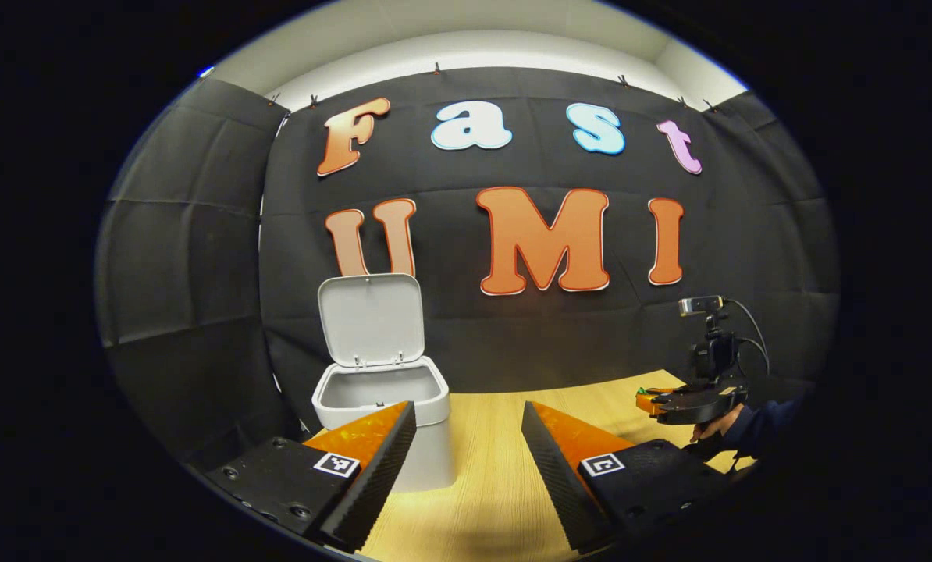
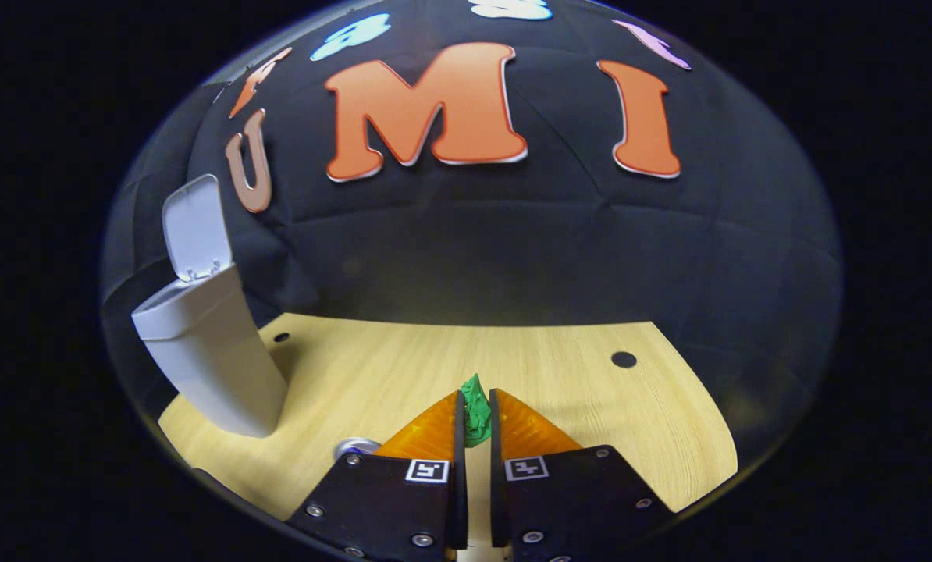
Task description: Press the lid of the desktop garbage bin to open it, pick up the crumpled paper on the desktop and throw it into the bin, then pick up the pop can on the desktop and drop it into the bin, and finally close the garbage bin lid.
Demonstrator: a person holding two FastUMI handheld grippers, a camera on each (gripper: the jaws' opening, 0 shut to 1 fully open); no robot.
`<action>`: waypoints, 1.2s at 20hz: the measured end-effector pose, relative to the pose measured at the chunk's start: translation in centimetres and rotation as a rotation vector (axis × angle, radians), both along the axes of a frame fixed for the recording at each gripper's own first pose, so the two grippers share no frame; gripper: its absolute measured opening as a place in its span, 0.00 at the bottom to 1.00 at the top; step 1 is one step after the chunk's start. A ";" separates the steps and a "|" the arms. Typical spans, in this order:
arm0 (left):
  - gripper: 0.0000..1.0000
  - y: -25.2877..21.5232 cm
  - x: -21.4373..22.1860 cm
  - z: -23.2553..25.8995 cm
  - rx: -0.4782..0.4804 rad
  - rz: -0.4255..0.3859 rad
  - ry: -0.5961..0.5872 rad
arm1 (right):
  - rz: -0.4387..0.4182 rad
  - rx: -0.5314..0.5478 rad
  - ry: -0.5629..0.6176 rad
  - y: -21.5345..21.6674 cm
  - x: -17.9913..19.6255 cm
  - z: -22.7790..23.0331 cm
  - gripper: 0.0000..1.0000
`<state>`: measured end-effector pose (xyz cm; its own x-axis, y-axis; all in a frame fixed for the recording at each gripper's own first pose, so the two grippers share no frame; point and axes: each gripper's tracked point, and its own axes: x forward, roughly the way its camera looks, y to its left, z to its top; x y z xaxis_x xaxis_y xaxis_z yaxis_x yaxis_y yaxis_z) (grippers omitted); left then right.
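Observation:
The white desktop bin (image 1: 392,406) stands at the table's left with its lid (image 1: 371,318) swung upright and open. My left gripper (image 1: 466,437) is open just in front of the bin, nothing between its fingers. In the right gripper view my right gripper (image 2: 475,414) is shut on the green crumpled paper (image 2: 476,407), held above the wooden table. The bin (image 2: 208,351) and its raised lid (image 2: 194,228) are far to its left. The pop can's top (image 2: 355,447) peeks out beside the left finger. The right gripper (image 1: 657,402), held by a hand (image 1: 714,428), appears at the right of the left gripper view.
The wooden table (image 2: 560,390) has two small dark holes, one near the bin (image 2: 281,338) and one at the right (image 2: 624,359). Black cloth walls close in behind and on the left. A camera mount (image 1: 712,343) rides on top of the right gripper.

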<state>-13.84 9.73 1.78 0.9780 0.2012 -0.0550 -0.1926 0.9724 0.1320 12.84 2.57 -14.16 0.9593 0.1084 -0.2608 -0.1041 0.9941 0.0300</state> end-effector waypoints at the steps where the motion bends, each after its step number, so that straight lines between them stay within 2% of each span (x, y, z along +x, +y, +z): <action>1: 0.87 0.4 -0.3 0.3 -0.008 0.005 -0.010 | 0.035 0.010 -0.017 1.5 -0.6 1.6 0.12; 5: 0.87 2.5 -2.0 0.8 -0.032 0.045 -0.042 | 0.184 0.018 -0.086 8.8 -3.1 7.1 0.12; 6: 0.90 3.1 -2.3 0.8 -0.038 0.056 -0.047 | 0.226 0.015 -0.096 10.9 -3.6 8.0 0.11; 7: 0.87 3.8 -2.7 1.0 -0.042 0.071 -0.054 | 0.272 0.023 -0.118 13.2 -4.1 9.2 0.11; 12: 0.87 7.9 -6.0 1.7 -0.042 0.164 -0.091 | 0.436 0.043 -0.134 23.7 -4.4 12.2 0.11; 18: 0.87 12.5 -9.9 1.8 -0.050 0.285 -0.113 | 0.533 0.049 -0.151 33.0 -3.3 14.2 0.11; 23: 0.88 15.1 -11.7 1.1 -0.072 0.358 -0.116 | 0.551 0.052 -0.122 38.9 -0.7 13.7 0.11; 24: 0.88 15.5 -12.0 1.3 -0.071 0.369 -0.117 | 0.556 0.050 -0.110 39.9 -0.2 13.2 0.14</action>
<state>-25.83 25.24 3.06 0.8413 0.5400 0.0264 -0.5405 0.8410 0.0232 12.60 42.49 -0.93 0.7759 0.6141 -0.1443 -0.6162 0.7868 0.0350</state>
